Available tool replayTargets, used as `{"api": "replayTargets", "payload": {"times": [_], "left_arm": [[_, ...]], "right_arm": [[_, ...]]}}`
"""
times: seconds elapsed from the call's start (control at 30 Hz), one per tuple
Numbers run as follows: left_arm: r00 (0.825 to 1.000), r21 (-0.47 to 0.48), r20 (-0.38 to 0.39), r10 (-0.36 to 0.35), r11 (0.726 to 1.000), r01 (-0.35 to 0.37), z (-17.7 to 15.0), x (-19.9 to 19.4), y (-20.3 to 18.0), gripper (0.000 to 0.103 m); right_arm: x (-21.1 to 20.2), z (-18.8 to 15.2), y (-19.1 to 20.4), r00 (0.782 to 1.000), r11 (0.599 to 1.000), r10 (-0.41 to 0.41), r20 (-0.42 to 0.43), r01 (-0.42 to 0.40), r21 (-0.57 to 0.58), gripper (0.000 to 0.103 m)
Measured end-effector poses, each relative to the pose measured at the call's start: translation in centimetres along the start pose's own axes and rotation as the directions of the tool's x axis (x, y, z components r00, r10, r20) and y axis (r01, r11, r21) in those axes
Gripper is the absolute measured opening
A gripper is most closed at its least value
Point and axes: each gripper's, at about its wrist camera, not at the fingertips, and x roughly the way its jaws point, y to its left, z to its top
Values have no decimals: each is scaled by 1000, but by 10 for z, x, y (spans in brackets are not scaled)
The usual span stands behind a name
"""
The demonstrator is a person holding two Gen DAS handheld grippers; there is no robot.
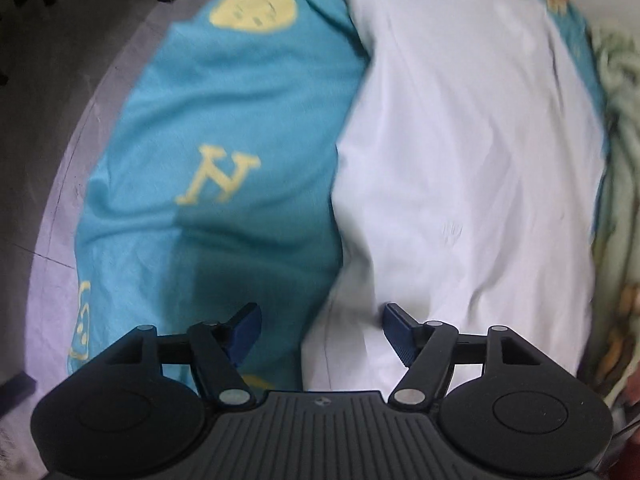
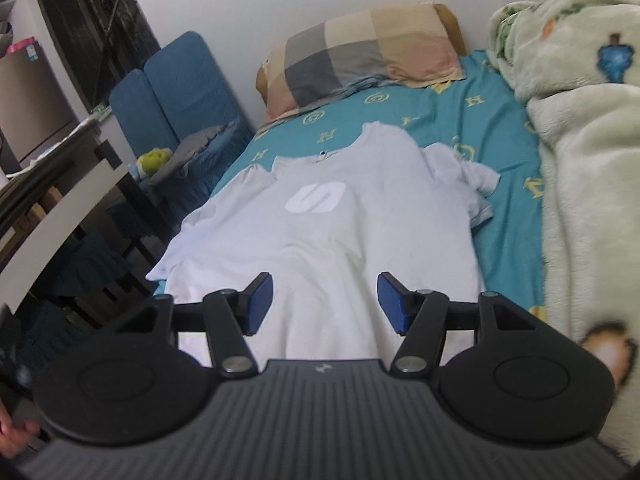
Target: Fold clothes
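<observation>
A white T-shirt (image 2: pixel 332 216) with a white logo on its chest lies flat and face up on the teal bedsheet (image 2: pixel 508 152), collar toward the pillow. Its right sleeve (image 2: pixel 468 172) is rumpled. My right gripper (image 2: pixel 323 303) hovers open over the shirt's lower part, nothing between its blue pads. In the left wrist view the same white T-shirt (image 1: pixel 460 160) fills the right half, blurred. My left gripper (image 1: pixel 320 330) stands open just above the shirt's left edge where it meets the bedsheet (image 1: pixel 224 128), empty.
A checked pillow (image 2: pixel 368 52) lies at the head of the bed. A bulky pale green fleece blanket (image 2: pixel 588 168) lies heaped along the right side. Left of the bed stand a blue cushion (image 2: pixel 176 84), a table edge (image 2: pixel 60 220) and dark chairs.
</observation>
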Motion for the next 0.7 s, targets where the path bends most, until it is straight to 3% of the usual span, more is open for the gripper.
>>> {"api": "replayTargets", "payload": {"times": [0.07,0.13,0.2,0.23,0.33,0.7], "left_arm": [[1000,30,-22,20,999,-20,-5,1,-5,67],[998,61,-44,41,997,-39,-9,1,-11,51],[996,92,-65,63,994,-57,-14,2,-16,12],[994,108,-75,74,992,-66,-16,2,-19,4],[990,185,-77,120,977,-104,-26,-8,-29,4],[961,238,-66,270,939,-248,-33,-16,-50,4]], "right_arm": [[2,0,-4,1000,1000,-11,-1,11,9,60],[5,-1,-6,1000,1000,-18,-8,18,13,60],[9,-2,-8,1000,1000,-21,-21,21,12,60],[11,-3,-8,999,1000,-23,-27,23,12,60],[15,-4,-9,999,1000,-24,-38,25,11,60],[16,-4,-9,999,1000,-25,-45,26,18,60]]}}
